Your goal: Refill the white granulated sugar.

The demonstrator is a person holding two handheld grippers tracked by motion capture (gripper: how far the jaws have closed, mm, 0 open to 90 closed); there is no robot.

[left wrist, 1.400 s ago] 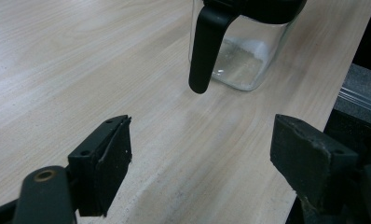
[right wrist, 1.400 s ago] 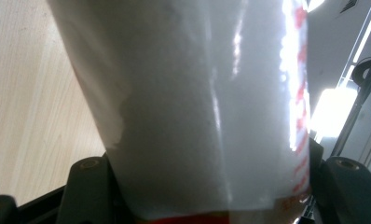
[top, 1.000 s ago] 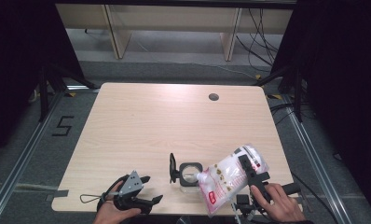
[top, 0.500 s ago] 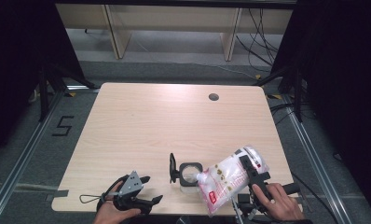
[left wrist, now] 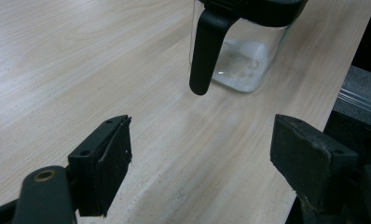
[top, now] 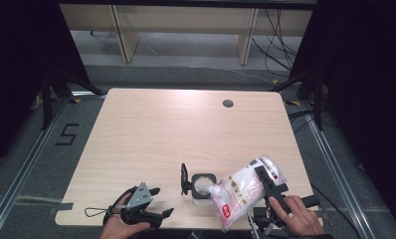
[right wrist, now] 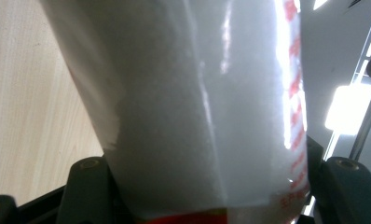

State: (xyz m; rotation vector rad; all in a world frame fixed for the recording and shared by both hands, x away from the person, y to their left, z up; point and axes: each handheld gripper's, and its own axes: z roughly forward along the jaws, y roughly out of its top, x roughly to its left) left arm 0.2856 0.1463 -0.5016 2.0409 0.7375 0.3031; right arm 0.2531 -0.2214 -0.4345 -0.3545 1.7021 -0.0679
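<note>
Right gripper (top: 265,191) clamps bag (top: 238,191); contents perhaps sugar

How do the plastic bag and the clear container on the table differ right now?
The bag is soft, white with red print, and held tilted above the table by the right gripper; the container is stiff, clear with a black rim and handle, and stands upright on the table. The bag looks well filled; the container holds just a thin white layer. Both hold a white granular substance.

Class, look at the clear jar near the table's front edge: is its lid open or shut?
Open. In the high view the jar has its black lid flipped up at its left, and the bag is tipped toward its mouth.
</note>
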